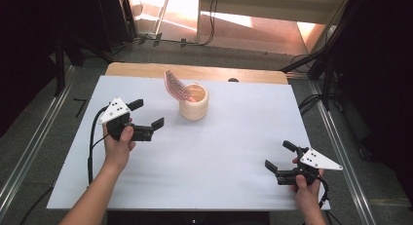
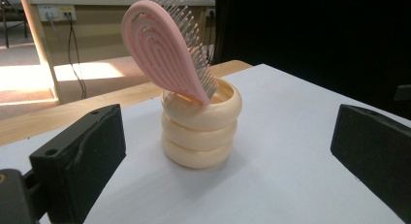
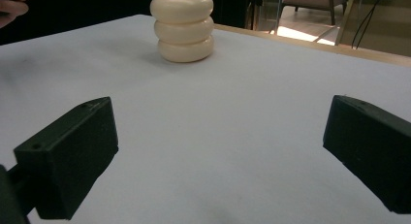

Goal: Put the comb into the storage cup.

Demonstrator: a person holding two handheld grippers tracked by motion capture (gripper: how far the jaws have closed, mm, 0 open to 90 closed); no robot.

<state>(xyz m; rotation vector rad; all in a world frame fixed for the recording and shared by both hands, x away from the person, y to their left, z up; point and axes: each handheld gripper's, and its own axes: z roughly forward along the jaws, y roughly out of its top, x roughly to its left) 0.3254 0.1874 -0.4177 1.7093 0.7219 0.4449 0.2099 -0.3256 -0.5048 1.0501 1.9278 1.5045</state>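
A cream ribbed cup (image 1: 194, 103) (image 2: 201, 129) (image 3: 182, 26) stands on the white table (image 1: 214, 152) toward the back middle. A pink hairbrush (image 1: 176, 84) (image 2: 165, 47) leans out of it, head up and tilted left. My left gripper (image 1: 146, 113) (image 2: 228, 151) is open a little left of the cup, jaws wide apart and pointing at it, nothing between them. My right gripper (image 1: 279, 156) (image 3: 218, 151) is open near the table's front right corner, empty, facing the cup from far off.
The white sheet covers a wooden tabletop whose bare strip (image 1: 195, 69) shows along the back edge. Metal rails (image 1: 29, 147) flank the table on both sides. Cables (image 1: 92, 142) trail from each gripper. The other hand's fingers (image 3: 12, 6) show at the right gripper view's top left.
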